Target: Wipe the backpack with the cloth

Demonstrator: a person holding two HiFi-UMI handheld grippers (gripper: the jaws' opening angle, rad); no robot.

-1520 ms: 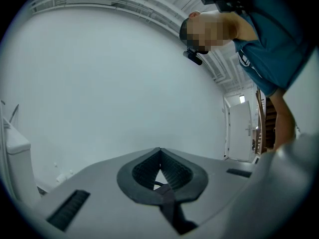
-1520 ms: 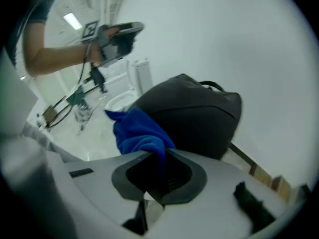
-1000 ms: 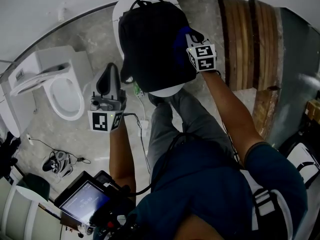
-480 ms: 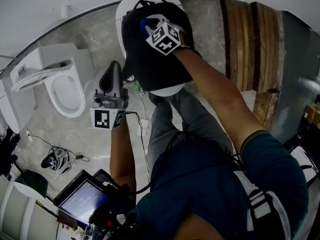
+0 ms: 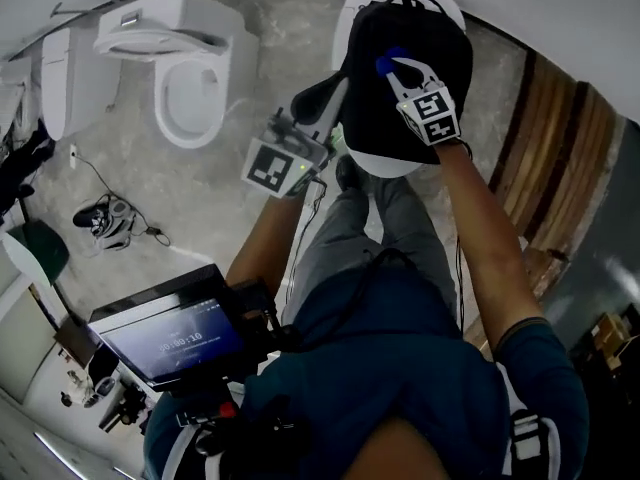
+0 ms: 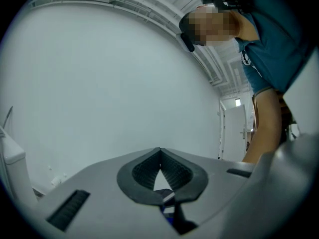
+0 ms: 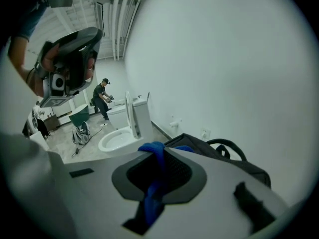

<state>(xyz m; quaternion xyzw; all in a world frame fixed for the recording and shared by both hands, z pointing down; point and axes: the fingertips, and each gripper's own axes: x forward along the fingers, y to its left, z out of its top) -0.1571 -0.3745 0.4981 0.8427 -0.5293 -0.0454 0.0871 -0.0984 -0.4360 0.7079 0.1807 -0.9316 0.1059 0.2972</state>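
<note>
backpack (image 5: 410, 88), black, lying on a round white table (image 5: 392, 171) and covering most of it. its long axis runs from the table's near edge to its far edge, with the carry loop at the far edge. right gripper (image 5: 398, 71) is over the pack's upper face, a little toward the table's left edge, with its jaws clenched on a blue cloth (image 7: 151, 195). the cloth fills the gap between the pads and bunches out at the tips. seen along these jaws, the backpack lies directly ahead and just below the tips, its dark fabric and loop showing past the cloth. whether the cloth is pressed to the fabric or is just above it cannot be told. left gripper (image 6: 159, 153) stands beside the pack at the table's left edge, jaws closed tip to tip on nothing. its own view looks up at a bare wall, not at the pack.

judgement: wiping appears to be under way, and the right gripper is the nearer and the working one. the coming stroke turns on the pack lying ahead of and under the cloth-bearing jaws. a sweep along the long axis would keep cloth on fabric, while a sweep across would run off the narrower side sooner. the left gripper, close by, could steady the pack should it slide.
</note>
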